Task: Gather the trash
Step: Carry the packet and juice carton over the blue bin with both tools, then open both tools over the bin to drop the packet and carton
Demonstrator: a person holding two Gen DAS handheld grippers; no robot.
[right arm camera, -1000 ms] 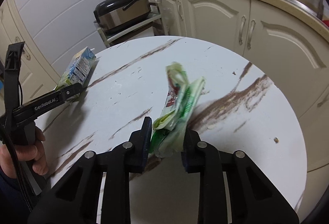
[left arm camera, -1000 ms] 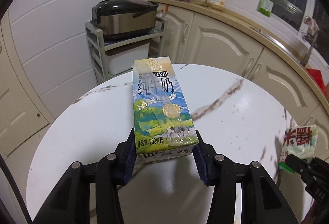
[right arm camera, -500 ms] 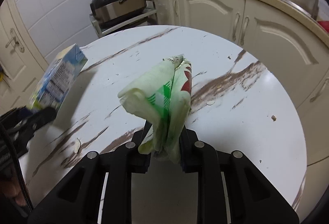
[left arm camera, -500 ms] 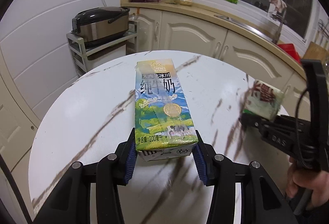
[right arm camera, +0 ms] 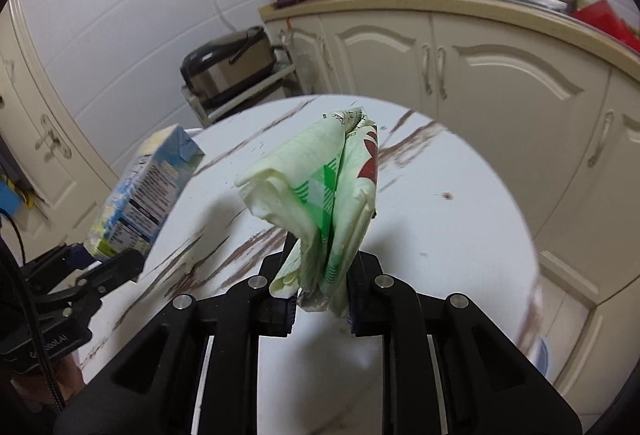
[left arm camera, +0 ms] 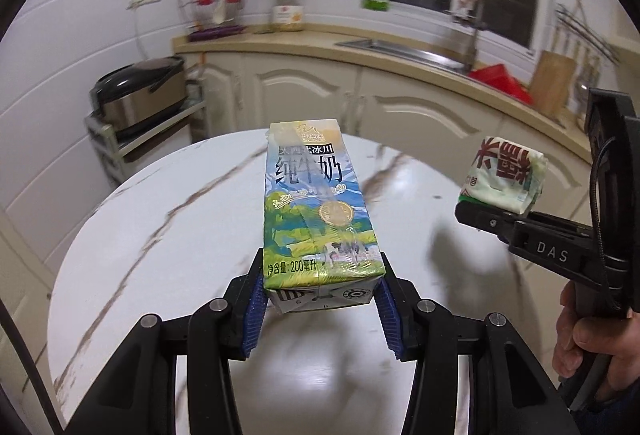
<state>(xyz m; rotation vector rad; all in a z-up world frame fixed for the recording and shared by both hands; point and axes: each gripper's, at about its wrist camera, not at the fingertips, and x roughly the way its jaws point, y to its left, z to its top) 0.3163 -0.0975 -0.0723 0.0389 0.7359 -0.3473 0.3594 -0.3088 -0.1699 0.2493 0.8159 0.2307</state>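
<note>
My left gripper (left arm camera: 320, 299) is shut on a blue and green milk carton (left arm camera: 316, 211) and holds it in the air above the round white marble table (left arm camera: 160, 235). My right gripper (right arm camera: 322, 301) is shut on a crumpled green and white wrapper (right arm camera: 324, 195), also lifted above the table (right arm camera: 440, 235). In the left wrist view the wrapper (left arm camera: 504, 175) and the right gripper (left arm camera: 488, 215) are at the right. In the right wrist view the carton (right arm camera: 148, 191) and the left gripper (right arm camera: 96, 267) are at the left.
A rice cooker (left arm camera: 136, 95) sits on a small rack behind the table. Cream cabinets (right arm camera: 500, 75) with a counter, a sink (left arm camera: 400, 49), jars and a utensil rack (left arm camera: 212, 7) run along the back and right. A small crumb (right arm camera: 447, 196) lies on the table.
Both grippers have risen higher above the table with their loads. The views have swung right, bringing the sink and window into sight.
</note>
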